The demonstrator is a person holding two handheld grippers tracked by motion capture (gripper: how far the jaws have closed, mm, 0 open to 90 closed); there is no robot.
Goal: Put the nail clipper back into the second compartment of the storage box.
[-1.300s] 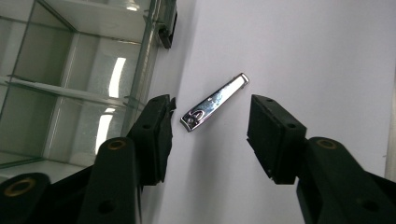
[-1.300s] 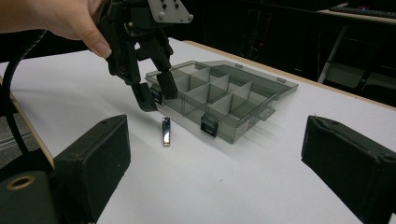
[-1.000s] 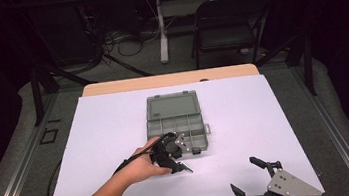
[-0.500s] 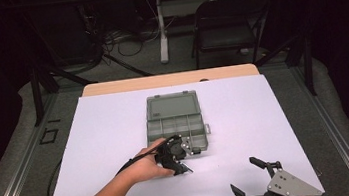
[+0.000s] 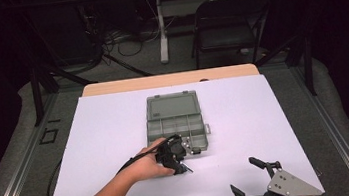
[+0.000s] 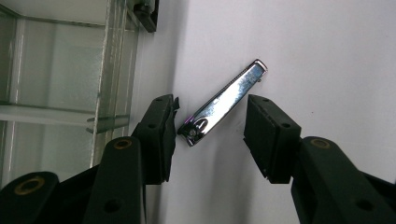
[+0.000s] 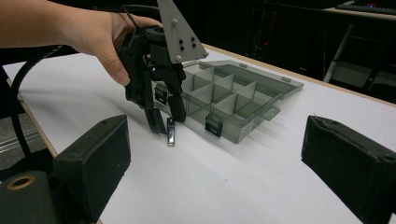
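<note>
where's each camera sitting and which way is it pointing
High view: above the person's side, facing forward and down on the table; forearm, left gripper and right gripper show.
Left gripper view: on the left gripper, looking down at the nail clipper between its open jaws.
Right gripper view: on the right gripper, facing across the table.
All three views share the compartment box.

Bright tabletop, dark surroundings, soft shadows

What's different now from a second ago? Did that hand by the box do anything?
Very little. The left gripper has edged slightly toward the near edge of the white table, jaws open astride the shiny metal nail clipper, not yet gripping it. The right gripper and the open grey plastic compartment box stayed put.
</note>
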